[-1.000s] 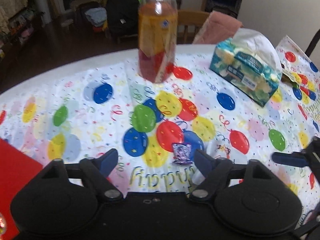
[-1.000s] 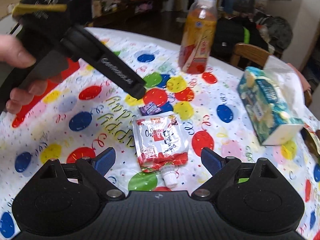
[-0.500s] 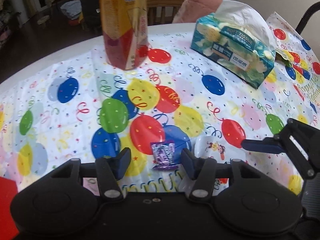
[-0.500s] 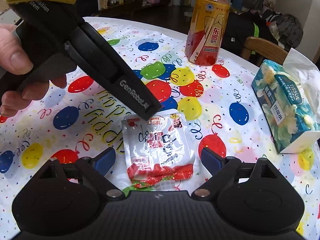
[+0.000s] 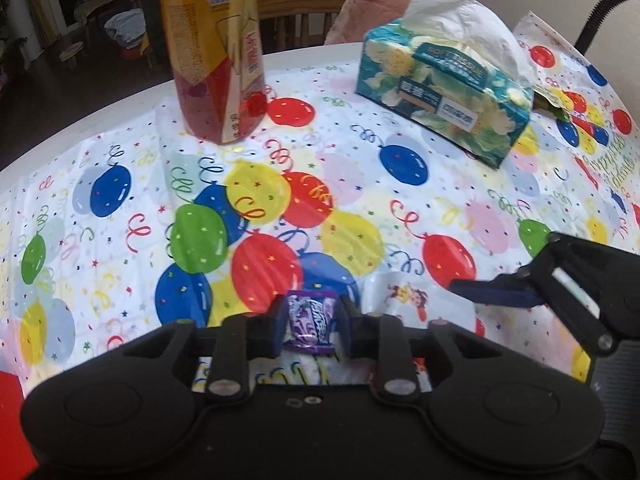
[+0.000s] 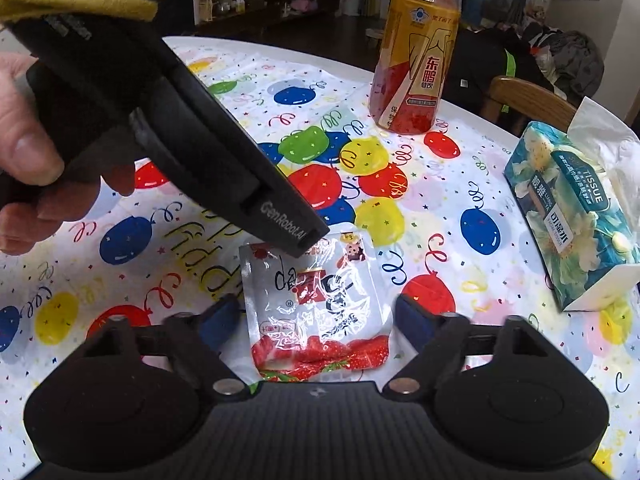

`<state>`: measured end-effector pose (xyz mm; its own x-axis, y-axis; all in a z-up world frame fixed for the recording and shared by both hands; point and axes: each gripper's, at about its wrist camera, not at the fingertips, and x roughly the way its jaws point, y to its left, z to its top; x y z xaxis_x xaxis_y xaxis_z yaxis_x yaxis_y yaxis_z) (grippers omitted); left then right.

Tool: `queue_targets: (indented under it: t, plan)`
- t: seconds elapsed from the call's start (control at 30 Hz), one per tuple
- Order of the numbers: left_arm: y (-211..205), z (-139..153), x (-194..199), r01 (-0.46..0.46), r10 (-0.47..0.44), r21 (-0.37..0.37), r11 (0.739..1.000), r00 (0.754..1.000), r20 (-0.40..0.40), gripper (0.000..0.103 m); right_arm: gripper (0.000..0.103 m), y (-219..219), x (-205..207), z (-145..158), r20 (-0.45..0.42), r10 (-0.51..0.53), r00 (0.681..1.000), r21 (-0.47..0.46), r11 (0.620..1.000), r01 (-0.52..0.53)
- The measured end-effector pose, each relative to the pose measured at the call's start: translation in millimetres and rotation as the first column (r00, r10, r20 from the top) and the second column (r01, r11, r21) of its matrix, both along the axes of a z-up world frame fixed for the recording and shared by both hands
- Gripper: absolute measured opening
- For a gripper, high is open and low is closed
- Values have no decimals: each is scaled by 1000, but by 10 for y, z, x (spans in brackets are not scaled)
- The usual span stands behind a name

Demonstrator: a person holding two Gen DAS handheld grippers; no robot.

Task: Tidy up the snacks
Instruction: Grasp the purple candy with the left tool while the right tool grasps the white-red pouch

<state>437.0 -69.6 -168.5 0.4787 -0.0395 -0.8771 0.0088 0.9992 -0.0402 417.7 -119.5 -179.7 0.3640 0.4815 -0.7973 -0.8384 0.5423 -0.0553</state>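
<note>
Two grippers are at work over the balloon tablecloth [image 5: 120, 152], with the big drink bottle [image 5: 214, 52] up at 11 o'clock and the tissue box [image 5: 444, 92] at 1 o'clock in the left view. The right gripper [image 6: 316, 316] has its fingers spread wide on both sides of the shiny red pouch [image 6: 316, 304], not touching it, so I think it should close slowly on the pouch's middle. The left gripper [image 5: 310, 322] is pinched on the little purple candy [image 5: 310, 320] at 6 o'clock; lift it straight up, softly, so it does not slip.
</note>
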Motion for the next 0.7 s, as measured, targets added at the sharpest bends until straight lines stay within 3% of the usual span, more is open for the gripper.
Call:
queue_targets:
  t: [0.23, 0.7]
  plan:
    - [-12, -1, -52, -18, 18, 27, 999, 1000, 8, 21, 71, -8, -26, 33, 2, -44, 999, -12, 999, 44]
    - [136, 291, -491, -72, 74, -37, 997, 996, 46, 20, 69, -150, -343, 266, -17, -133, 991, -5, 991, 133]
